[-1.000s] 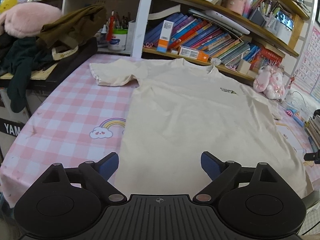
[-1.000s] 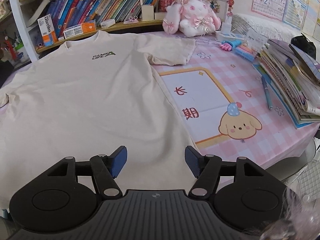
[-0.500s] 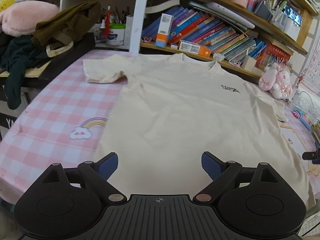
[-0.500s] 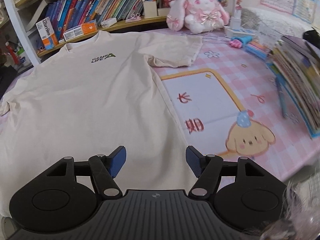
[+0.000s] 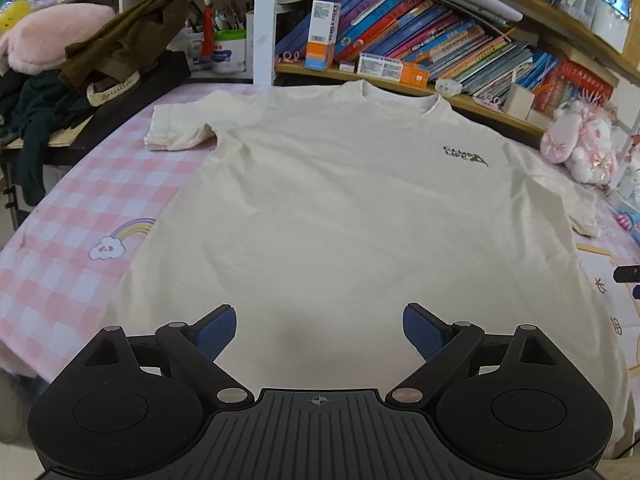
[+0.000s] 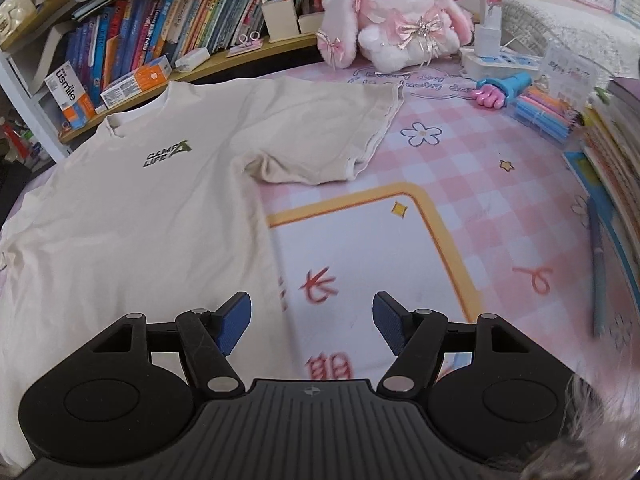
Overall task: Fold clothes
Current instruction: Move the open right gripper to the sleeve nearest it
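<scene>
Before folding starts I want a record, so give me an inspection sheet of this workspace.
Surface: pink checked tablecloth, printed mat at right.
Job's things: cream T-shirt lying flat, front up, both sleeves spread, unfolded.
Clutter: plush rabbit, marker pack, book stack, pen, dark clothes pile.
Grippers: left gripper open over the shirt; right gripper open over the shirt's side edge; both empty.
Cables: nothing seen.
Surroundings: bookshelves behind.
</scene>
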The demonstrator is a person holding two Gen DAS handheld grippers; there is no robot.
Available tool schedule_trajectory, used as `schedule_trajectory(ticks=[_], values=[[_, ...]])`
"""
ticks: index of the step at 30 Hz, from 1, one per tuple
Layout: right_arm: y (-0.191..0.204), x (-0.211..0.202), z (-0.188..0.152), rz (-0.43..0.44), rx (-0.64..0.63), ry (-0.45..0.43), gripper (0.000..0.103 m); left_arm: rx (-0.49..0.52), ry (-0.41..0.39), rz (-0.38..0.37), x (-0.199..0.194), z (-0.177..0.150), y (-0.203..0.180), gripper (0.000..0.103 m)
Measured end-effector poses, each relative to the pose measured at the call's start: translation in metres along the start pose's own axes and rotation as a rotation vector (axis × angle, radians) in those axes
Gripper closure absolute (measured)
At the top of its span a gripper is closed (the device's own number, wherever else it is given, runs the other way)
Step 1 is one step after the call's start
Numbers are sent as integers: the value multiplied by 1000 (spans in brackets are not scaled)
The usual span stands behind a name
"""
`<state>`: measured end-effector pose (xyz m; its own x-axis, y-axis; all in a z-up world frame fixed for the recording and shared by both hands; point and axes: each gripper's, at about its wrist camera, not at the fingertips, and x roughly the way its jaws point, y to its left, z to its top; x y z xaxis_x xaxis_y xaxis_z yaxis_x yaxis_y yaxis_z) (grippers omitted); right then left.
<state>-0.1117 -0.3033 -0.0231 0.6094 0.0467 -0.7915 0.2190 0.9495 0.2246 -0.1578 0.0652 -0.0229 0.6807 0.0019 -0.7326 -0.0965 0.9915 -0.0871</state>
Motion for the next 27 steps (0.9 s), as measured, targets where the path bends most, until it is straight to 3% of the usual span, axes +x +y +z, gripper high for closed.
schedule_trajectory(ticks=[12,27], values=[[-52,41,44,87,24,36,37,-20,53,94,7,-13,-55,10],[-80,64,69,157,90,54,36,-17,88,139,11,-11,-79,10]])
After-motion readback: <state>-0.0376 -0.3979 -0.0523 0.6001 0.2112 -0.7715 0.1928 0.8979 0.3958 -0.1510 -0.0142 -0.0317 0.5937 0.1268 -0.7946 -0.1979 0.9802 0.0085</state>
